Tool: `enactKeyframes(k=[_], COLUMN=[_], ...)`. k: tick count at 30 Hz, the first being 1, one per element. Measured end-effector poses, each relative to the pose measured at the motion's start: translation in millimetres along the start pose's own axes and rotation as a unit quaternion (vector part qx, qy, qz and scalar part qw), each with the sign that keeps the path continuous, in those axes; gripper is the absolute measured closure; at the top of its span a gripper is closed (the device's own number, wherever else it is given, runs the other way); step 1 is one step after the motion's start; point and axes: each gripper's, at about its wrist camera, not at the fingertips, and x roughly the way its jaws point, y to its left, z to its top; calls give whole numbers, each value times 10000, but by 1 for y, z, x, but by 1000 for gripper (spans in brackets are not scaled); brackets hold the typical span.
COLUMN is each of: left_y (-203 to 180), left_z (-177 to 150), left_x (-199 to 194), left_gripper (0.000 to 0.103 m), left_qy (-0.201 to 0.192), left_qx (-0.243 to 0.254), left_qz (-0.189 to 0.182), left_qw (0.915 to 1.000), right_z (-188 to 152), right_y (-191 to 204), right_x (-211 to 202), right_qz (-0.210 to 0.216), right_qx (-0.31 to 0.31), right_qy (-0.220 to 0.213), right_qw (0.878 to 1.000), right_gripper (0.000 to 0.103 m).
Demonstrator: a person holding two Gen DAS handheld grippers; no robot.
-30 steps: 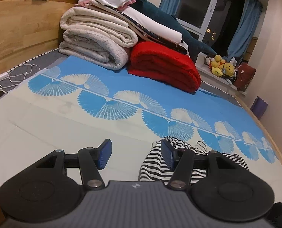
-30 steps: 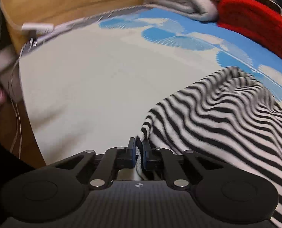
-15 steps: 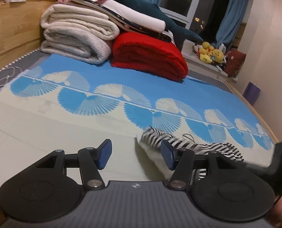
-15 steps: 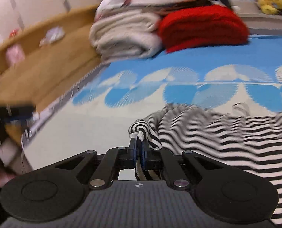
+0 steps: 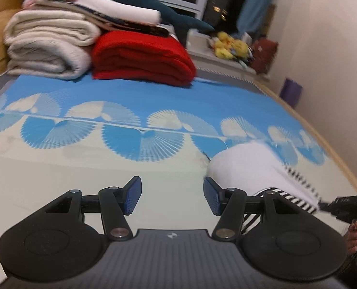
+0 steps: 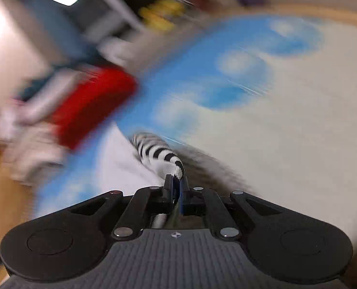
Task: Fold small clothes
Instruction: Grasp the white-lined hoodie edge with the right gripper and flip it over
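A black-and-white striped garment [image 5: 250,168] lies on the bed at the right in the left wrist view, folded over so its white inside faces up. My left gripper [image 5: 171,196] is open and empty over the pale sheet, just left of the garment. My right gripper [image 6: 176,183] is shut on the striped garment's edge [image 6: 159,151], which hangs out in front of its fingers. The right wrist view is heavily motion-blurred. The right gripper also shows at the far right of the left wrist view [image 5: 344,207].
A red folded blanket [image 5: 140,57] and a stack of cream blankets [image 5: 48,45] sit at the bed's far end. The bed's wooden edge [image 5: 322,142] runs along the right, with a wall beyond. Yellow plush toys [image 5: 229,45] sit on the sill.
My right gripper has swung the garment's edge over to the right, turning its white inside up. The left gripper has stayed open and panned slightly right.
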Motion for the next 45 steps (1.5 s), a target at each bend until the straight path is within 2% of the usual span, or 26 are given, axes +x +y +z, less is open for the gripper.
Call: enactKeyframes(k=[1,3,4,6,7,8,9,10,11,12,14,20,21,23,25,26,27,28,31,33,35,37,39,41,43,45], left_y=[-6,-14,-16,-20,-21,-20,-21,-22,-23,-24,-24,-14,-10,-6,-4,-5,-6,-8,-16,-20,-24,-30,-37,-48,-63,-80], left_z=[0,-2,-2,-3,-3,-4,-4,-5,-5,-5,-6,-5,-4,-2,0,0,0,0,-1,-2,-3,-4,-6,-10,-16,-23], left_x=[4,10,13,18,20,22,23,25,26,27,28,23,22,21,22,22,22,23,26,30,35,41,52,68,87,105], left_gripper=[41,41,41,38,38,38,38,38,38,38,38,38,38,37,38,37,37,37,37,37,37,37,37,37,37,37], left_qy=[38,110,129,152,159,169,185,200,211,218,225,159,151,142,148,150,150,155,181,173,178,196,312,521,823,1071], left_qx=[96,213,229,221,209,200,195,202,210,223,258,27,-37,-167,-250,-251,-232,-196,-75,-90,-113,-153,-198,-179,-53,185], left_qz=[0,-46,-80,-162,-195,-220,-237,-254,-267,-272,-265,-316,-332,-364,-409,-427,-432,-447,-497,-588,-662,-756,-903,-1076,-1237,-1305], left_qw=[9999,9997,9996,9995,9995,9994,9994,9993,9992,9991,9991,9994,9993,9991,9987,9987,9987,9987,9986,9981,9976,9968,9952,9927,9889,9855], right_z=[-1,2,6,15,21,27,33,40,49,53,62,48,45,41,41,40,40,41,52,68,80,82,80,74,65,55], right_y=[-16,-34,-40,-40,-34,-25,-17,-8,2,10,27,49,55,57,53,51,51,52,49,29,5,-8,-23,-35,-40,-34], right_x=[7,7,3,-6,-10,-13,-13,-9,-2,7,29,84,89,93,101,103,102,98,69,44,19,5,9,22,39,52], right_qz=[-257,-843,-860,-587,-476,-343,-181,24,276,459,645,772,643,207,191,254,342,454,935,1599,2001,1741,1393,863,391,129], right_qx=[199,270,426,607,476,255,62,-123,-356,-590,-1094,-1938,-2139,-2302,-2107,-2024,-1989,-1977,-1749,-862,-233,-429,-446,-551,-703,-992], right_qy=[155,74,6,-161,-287,-385,-415,-366,-222,-44,377,1193,1199,1220,1426,1506,1539,1519,1209,933,707,610,832,1184,1555,1815], right_qw=[9994,9960,9954,9963,9973,9983,9990,9993,9987,9972,9912,9707,9673,9653,9669,9673,9673,9674,9727,9789,9769,9819,9857,9877,9846,9783], right_gripper=[99,99,98,96,96,92,83,76,62,58,58,56,50,48,50,60,88,102,102,103,103,103,103,103,103,103])
